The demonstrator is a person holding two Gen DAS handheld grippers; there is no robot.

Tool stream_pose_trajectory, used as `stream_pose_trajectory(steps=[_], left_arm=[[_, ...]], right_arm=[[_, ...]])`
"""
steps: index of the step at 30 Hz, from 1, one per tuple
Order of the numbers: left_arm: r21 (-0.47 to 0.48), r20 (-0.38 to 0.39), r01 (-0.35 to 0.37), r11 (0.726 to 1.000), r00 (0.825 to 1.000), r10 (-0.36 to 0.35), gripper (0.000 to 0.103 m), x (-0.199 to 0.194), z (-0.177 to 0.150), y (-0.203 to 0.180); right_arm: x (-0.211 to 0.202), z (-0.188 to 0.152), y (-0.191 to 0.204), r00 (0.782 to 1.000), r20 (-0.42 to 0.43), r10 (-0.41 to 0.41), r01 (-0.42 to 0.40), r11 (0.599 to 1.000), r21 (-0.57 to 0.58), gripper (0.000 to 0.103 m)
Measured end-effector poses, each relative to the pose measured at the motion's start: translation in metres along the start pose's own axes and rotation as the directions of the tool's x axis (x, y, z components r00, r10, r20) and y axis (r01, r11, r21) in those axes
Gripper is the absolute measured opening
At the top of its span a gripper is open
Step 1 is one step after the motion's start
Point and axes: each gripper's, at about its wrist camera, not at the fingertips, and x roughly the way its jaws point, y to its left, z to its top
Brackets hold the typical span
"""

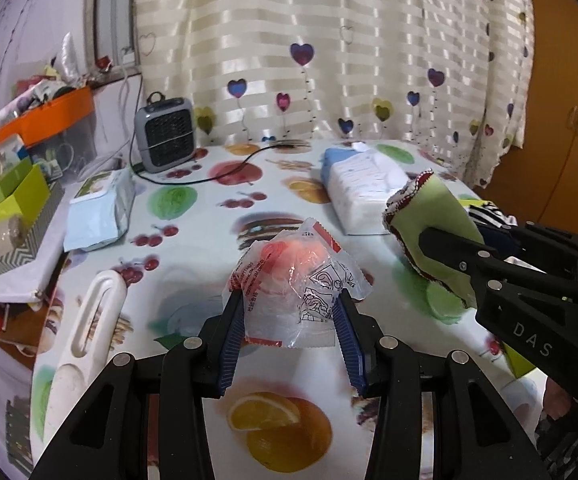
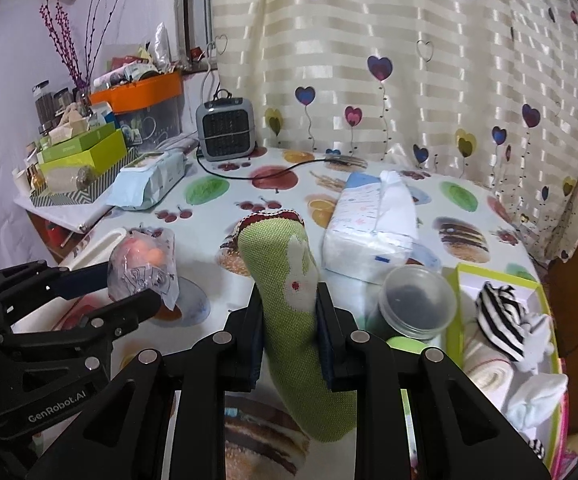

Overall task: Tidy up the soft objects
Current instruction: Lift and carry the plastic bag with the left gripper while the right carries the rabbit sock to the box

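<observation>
Holding both pieces above the table [image 2: 469, 200], I judge the sorting partly done: the green box [image 2: 455, 320] at its right edge holds several socks. My right gripper [image 2: 289, 320] clamps the green sock [image 2: 285, 264]; my left gripper [image 1: 289, 312] pinches the plastic packet [image 1: 301, 276].

Both tongs engaged, raised, angled downward.
Left tongs [image 1: 293, 300] clamped part-closed on a clear packet [image 1: 297, 276]; right tongs [image 2: 289, 304] pinched narrow on a green sock [image 2: 289, 292], side by side.
</observation>
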Motion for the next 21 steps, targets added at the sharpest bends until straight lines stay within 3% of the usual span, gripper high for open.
stream_pose_trajectory(steps=[21], left_arm=[[0.094,0.038,0.157,0.983,0.986,-0.161,0.043,-0.022,0.005,-0.073]], right_arm=[[-0.072,-0.026,-0.057,0.989,0.049,-0.137,0.132,0.988,0.08,0.024]])
